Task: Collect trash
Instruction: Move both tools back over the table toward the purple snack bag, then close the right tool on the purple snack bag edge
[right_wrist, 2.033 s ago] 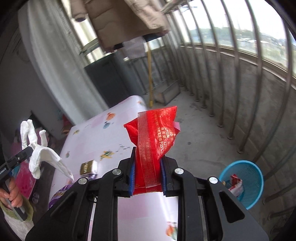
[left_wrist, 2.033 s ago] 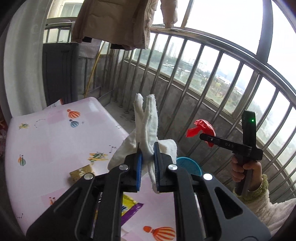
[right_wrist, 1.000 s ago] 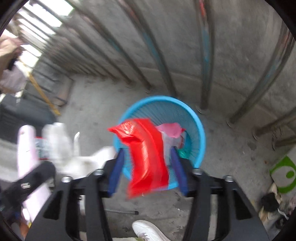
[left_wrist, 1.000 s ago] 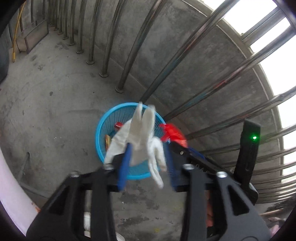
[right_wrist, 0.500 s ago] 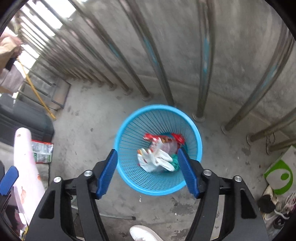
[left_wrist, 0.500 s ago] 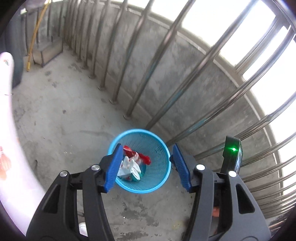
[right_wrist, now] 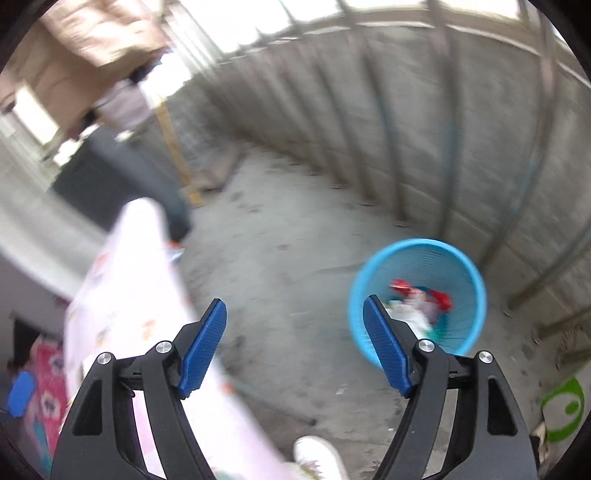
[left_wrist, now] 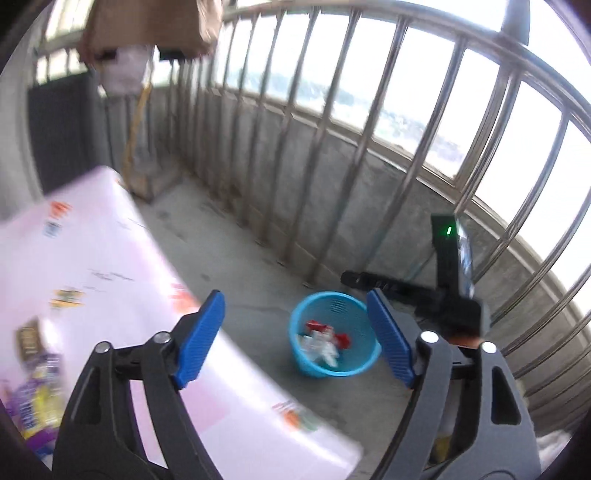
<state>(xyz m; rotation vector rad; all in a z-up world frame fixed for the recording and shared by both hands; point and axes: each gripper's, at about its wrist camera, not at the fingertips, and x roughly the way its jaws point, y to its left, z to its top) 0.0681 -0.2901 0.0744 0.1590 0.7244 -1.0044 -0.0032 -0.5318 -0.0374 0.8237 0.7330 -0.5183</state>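
A blue mesh bin (left_wrist: 351, 367) stands on the concrete floor by the railing and holds white tissue (left_wrist: 319, 347) and red wrappers (left_wrist: 317, 326). It also shows in the right wrist view (right_wrist: 472, 295). My left gripper (left_wrist: 295, 339) is open and empty, raised above the floor between table and bin. My right gripper (right_wrist: 295, 343) is open and empty too; it also shows in the left wrist view (left_wrist: 369, 278), beyond the bin. Wrappers (left_wrist: 31, 373) lie on the pink table (left_wrist: 92, 258) at far left.
A metal railing (left_wrist: 332, 147) on a low concrete wall runs behind the bin. Clothes (left_wrist: 147, 22) hang above. A dark cabinet (left_wrist: 62, 125) stands behind the table. My white shoe (right_wrist: 317, 458) is on the floor near the table edge (right_wrist: 155, 295).
Both grippers opened and dropped the white tissue and the red wrapper into the blue bin. Both have since lifted and swung left, back toward the table; the views are blurred.
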